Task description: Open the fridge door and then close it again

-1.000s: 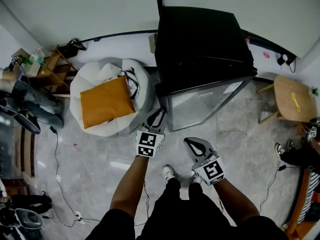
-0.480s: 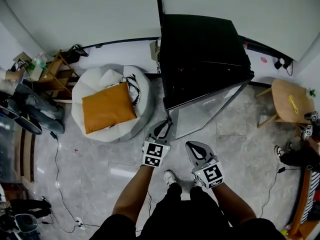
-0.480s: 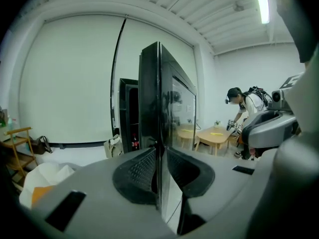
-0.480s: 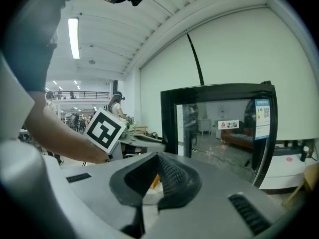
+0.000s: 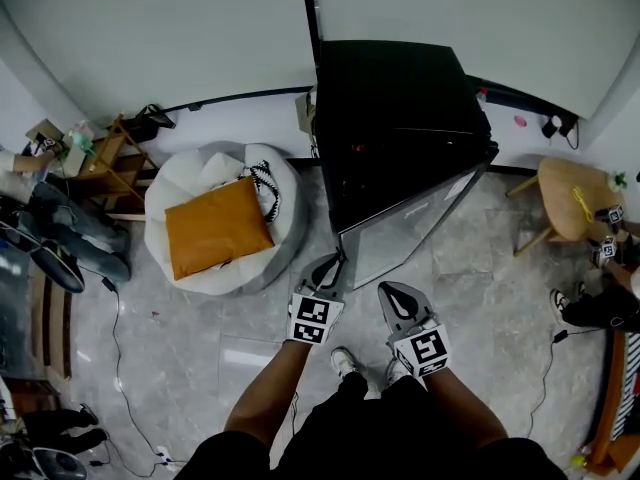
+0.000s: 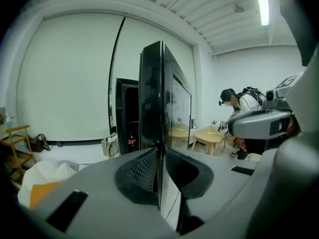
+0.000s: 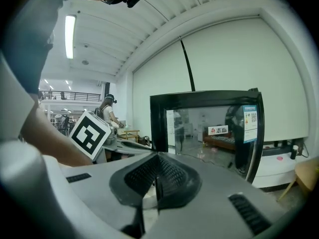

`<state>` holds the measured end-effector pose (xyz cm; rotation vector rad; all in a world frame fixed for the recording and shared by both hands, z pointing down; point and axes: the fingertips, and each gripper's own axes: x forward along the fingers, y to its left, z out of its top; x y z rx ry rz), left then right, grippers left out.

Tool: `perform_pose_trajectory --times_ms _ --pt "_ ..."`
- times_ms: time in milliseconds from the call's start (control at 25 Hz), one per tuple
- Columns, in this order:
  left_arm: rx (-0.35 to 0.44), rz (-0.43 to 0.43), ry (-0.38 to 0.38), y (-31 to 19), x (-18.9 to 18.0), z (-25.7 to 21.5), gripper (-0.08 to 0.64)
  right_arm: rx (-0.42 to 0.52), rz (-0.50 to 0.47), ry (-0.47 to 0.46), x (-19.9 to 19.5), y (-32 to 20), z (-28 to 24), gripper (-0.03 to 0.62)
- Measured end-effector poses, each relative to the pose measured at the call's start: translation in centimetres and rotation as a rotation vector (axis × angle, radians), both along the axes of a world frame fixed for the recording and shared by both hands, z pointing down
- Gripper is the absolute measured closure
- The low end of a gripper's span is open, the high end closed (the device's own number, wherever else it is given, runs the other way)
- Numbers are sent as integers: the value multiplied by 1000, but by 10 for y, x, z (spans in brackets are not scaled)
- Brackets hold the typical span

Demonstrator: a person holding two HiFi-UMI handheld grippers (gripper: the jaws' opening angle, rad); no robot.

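Two tongs: the left tongs, jaws just narrowed, pinch the upright edge of the ajar fridge door straight ahead; the right tongs hang beside, pressed together, empty

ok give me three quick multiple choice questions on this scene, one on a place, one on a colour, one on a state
1. The orange cushion lies: A on the white beanbag; B on the round table; C on the floor.
2. The fridge is: A white; B black; C red.
3. The fridge door is: A shut; B partly open; C removed.
Answers: A, it rests on the white beanbag; B, its top looks black from above; B, the door stands angled out from the cabinet.
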<state>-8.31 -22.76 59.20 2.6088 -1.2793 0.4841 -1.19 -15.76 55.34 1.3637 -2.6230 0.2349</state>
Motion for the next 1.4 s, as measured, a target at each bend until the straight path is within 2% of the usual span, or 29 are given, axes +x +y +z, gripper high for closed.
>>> perform_pose_trajectory --times_ms 320,880,1160,1400 --pt "-29 -42 -1 23 15 -3 497 -3 -65 -3 12 13 -9 574" --pt "-22 -84 19 85 56 -5 502 -7 -119 -16 50 48 -4 574" --pt "-31 -80 34 116 87 -7 503 -12 -141 -16 67 69 1 574" --pt "-21 -42 24 142 118 -6 506 1 -122 -3 88 85 0 574"
